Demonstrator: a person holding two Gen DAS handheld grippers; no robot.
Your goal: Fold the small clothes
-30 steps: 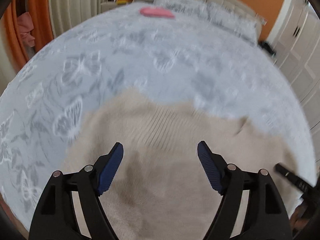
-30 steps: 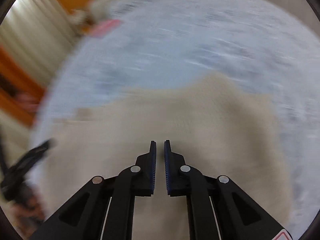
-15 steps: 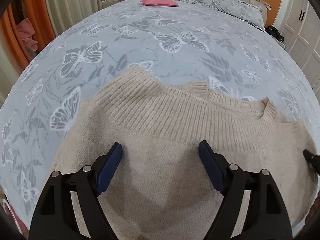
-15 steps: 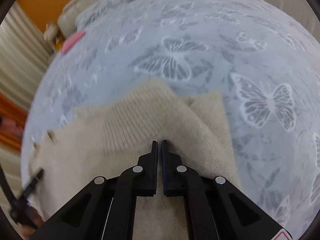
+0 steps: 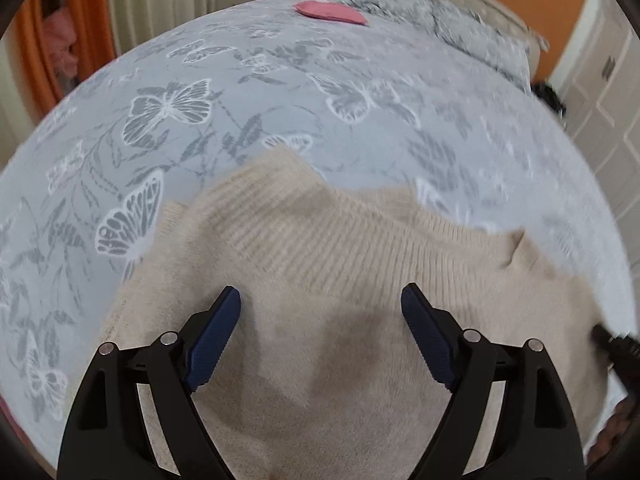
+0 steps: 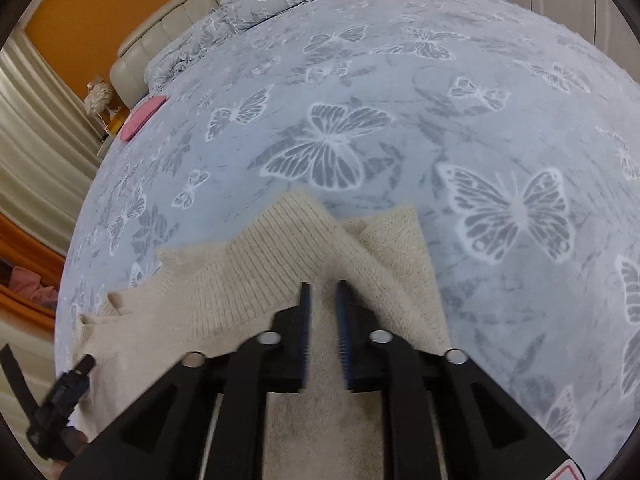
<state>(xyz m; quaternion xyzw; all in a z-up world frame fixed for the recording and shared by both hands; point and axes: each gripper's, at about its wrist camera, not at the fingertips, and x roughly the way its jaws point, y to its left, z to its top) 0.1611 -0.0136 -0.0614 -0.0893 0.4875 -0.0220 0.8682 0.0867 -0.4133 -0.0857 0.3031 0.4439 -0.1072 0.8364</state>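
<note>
A beige knitted sweater [image 5: 340, 264] lies on the bed, its ribbed band folded over toward the far side; it also shows in the right wrist view [image 6: 256, 280]. My left gripper [image 5: 320, 312] is open wide and hovers over the sweater's middle with nothing between its fingers. My right gripper [image 6: 322, 300] is over the sweater's right part; its jaws stand slightly apart with a narrow gap, and sweater fabric shows in the gap. The other gripper's tip shows at the right edge of the left view [image 5: 612, 344] and at the lower left of the right view [image 6: 60, 396].
The sweater lies on a grey-blue bedspread with butterfly print [image 6: 400, 80]. A pink folded item [image 5: 330, 12] lies far up the bed near the pillows [image 5: 440, 24]. Curtains and an orange wall stand to the left, white wardrobe doors [image 5: 600, 92] to the right.
My right gripper's jaws have parted from fully shut to a narrow gap. The left gripper stays open above the sweater, shifting a little. The ribbed band now lies folded over.
</note>
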